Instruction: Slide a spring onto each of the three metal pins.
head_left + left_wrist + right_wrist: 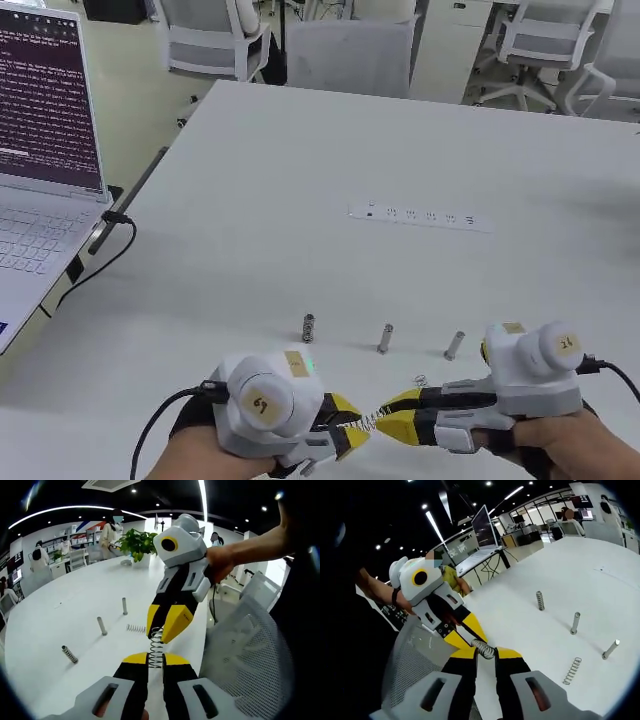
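Observation:
A small steel spring [363, 421] hangs between my two grippers over the near table edge. My left gripper [348, 427] is shut on one end and my right gripper [386, 422] on the other. The left gripper view has the spring [156, 647] rising from my left gripper [156, 658] into the right gripper [167, 628]. Three pins stand in a row. The left pin [308, 327] wears a spring. The middle pin [385, 338] and right pin [454, 345] are bare. A loose spring [420, 381] lies on the table near the right gripper.
An open laptop [40, 150] sits at the left edge of the white table [300, 200], with a black cable [105, 250] beside it. A white power strip [420, 216] lies beyond the pins. Office chairs [215, 40] stand behind the table.

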A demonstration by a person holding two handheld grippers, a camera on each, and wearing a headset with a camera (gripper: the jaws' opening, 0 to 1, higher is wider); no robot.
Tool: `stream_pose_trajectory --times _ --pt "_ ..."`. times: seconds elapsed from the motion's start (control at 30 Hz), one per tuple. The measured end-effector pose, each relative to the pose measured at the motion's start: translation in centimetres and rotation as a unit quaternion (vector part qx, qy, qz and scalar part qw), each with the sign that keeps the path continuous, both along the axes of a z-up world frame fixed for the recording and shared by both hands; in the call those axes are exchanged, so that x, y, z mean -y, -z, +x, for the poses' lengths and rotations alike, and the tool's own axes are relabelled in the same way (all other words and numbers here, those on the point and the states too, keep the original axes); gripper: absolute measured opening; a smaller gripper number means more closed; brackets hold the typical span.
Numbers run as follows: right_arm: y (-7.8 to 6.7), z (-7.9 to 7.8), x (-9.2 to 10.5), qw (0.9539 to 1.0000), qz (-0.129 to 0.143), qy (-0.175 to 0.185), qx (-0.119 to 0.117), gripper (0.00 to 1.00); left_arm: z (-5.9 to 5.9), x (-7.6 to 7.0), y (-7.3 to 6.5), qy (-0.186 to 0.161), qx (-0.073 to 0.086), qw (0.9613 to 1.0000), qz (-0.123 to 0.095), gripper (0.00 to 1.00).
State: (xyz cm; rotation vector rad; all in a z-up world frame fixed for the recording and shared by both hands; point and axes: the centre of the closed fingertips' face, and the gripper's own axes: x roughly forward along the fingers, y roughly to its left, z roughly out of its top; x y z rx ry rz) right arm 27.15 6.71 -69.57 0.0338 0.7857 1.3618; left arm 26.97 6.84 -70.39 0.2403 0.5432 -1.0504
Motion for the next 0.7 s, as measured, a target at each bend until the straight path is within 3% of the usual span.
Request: stream_pose_trajectory --times 0.4,0.7 --pt "-0.31 -0.87 0.18 0.9967 -0.042 -0.061 0.033 0.09 -0.59 0.75 0.1 0.019 -0.006 0.9997 -0.016 0.02" --pt "-0.49 -0.52 0.11 0.9935 -0.067 -0.075 0.054 0.09 -0.19 1.02 0.18 0.023 -0.001 0.9996 -0.017 0.02"
